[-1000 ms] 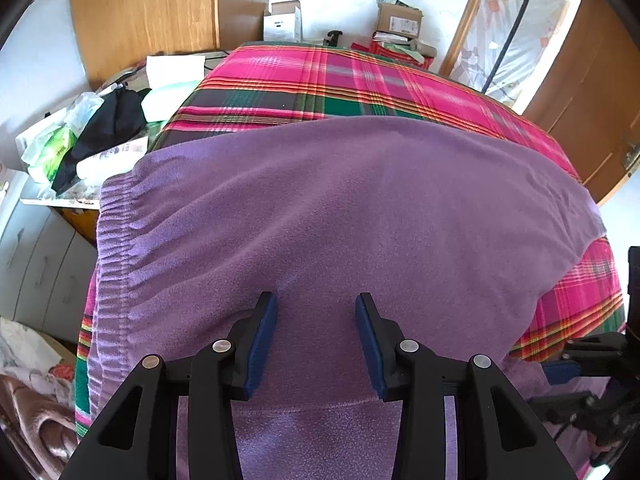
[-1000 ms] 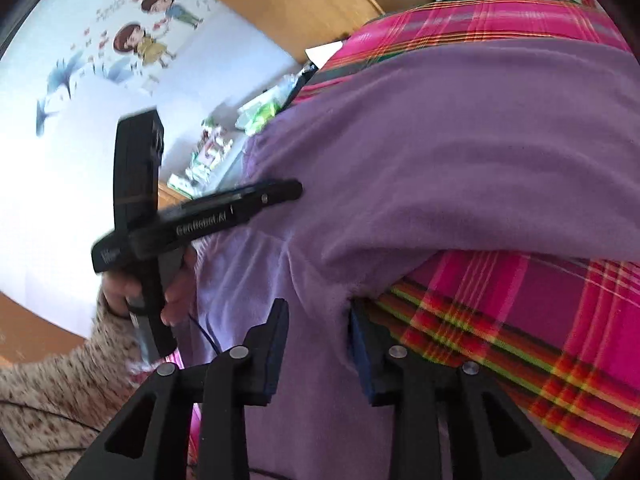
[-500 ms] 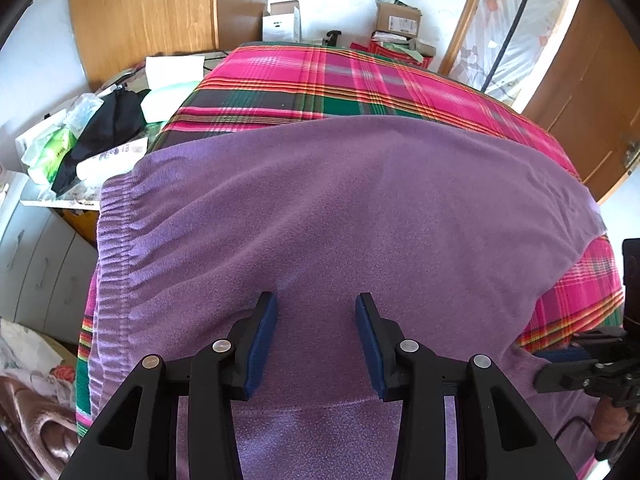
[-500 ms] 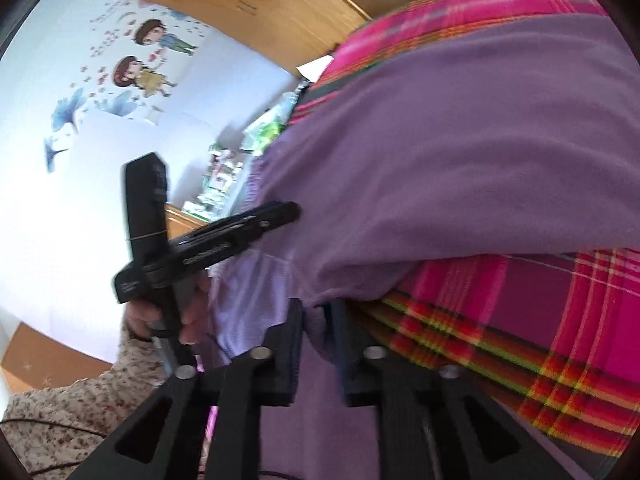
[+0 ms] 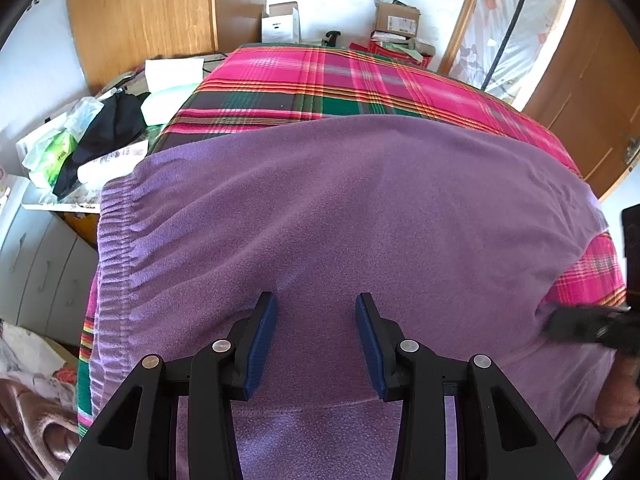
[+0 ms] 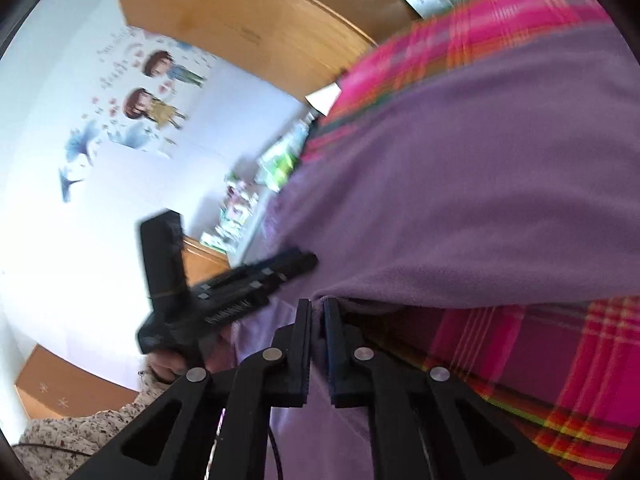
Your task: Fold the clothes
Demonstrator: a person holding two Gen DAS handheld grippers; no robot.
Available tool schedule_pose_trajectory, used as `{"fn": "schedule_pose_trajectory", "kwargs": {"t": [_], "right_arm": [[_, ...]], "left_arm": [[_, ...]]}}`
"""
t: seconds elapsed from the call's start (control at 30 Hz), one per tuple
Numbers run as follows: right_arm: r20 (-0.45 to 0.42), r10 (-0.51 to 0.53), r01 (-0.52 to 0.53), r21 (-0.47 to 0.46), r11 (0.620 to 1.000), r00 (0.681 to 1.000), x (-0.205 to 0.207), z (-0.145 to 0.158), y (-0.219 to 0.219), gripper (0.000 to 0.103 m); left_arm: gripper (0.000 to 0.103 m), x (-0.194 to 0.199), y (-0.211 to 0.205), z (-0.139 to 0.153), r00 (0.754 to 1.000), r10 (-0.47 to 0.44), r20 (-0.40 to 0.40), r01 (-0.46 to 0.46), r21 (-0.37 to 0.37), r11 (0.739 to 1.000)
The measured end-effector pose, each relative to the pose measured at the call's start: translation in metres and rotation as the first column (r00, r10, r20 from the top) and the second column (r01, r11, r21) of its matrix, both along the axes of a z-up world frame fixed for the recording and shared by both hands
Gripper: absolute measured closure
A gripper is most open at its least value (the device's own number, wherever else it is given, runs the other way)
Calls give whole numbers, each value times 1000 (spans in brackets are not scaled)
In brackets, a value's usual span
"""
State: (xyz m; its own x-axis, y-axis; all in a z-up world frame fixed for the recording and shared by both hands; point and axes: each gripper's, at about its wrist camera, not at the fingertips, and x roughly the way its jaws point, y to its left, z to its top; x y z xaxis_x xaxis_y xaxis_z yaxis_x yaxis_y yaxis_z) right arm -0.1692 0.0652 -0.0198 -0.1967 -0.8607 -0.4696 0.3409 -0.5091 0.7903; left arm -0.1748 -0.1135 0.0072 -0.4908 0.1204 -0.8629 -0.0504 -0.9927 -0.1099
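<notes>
Right gripper (image 6: 316, 320) jaws have now pinched the purple fleece (image 5: 360, 220); left gripper (image 5: 316, 320) stays wide over the plaid bed (image 5: 320, 76), wardrobe (image 5: 140, 20) behind.

Open plaid blanket (image 5: 328, 80) beyond the purple fleece garment (image 5: 360, 208) — free passage there; cluttered side table (image 5: 80, 148) crowding the left edge — boxes (image 5: 396, 20) behind.
</notes>
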Motion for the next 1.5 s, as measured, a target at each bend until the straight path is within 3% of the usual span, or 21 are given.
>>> {"fn": "schedule_pose_trajectory", "kwargs": {"t": [0.1,0.27,0.4,0.67,0.93,1.07,1.2,1.3,1.4,1.5], "right_arm": [[-36,-9,8,-28,1000,999,1,9,5,97],[-23,-60,58,-66,996,998,-5,5,11,98],[-23,-157,157,-28,987,987,-8,3,24,102],[-85,-229,230,8,973,970,6,27,53,101],[-213,-263,291,113,950,941,44,82,85,101],[-314,-209,284,213,935,926,63,123,89,100],[-344,-83,199,318,927,935,81,140,67,88],[-296,28,101,410,907,955,92,119,41,88],[-247,134,3,486,874,960,101,79,5,87],[-192,195,-79,488,869,962,105,49,-21,87]], "left_arm": [[60,1,0,0,1000,-1,-3,0,-4,1000],[60,0,-1,-1,1000,-2,-4,2,4,1000],[60,0,-2,0,1000,-4,-1,4,8,1000],[60,2,-26,4,998,44,43,-49,129,990],[60,46,-77,33,992,121,16,-122,12,993],[60,73,-101,45,989,146,16,-145,-62,988],[60,101,-114,46,987,158,33,-155,-76,985],[60,123,-115,38,987,153,49,-151,-32,988],[60,134,-112,26,988,141,69,-142,8,990],[60,137,-110,14,984,146,99,-146,-3,989]]}}
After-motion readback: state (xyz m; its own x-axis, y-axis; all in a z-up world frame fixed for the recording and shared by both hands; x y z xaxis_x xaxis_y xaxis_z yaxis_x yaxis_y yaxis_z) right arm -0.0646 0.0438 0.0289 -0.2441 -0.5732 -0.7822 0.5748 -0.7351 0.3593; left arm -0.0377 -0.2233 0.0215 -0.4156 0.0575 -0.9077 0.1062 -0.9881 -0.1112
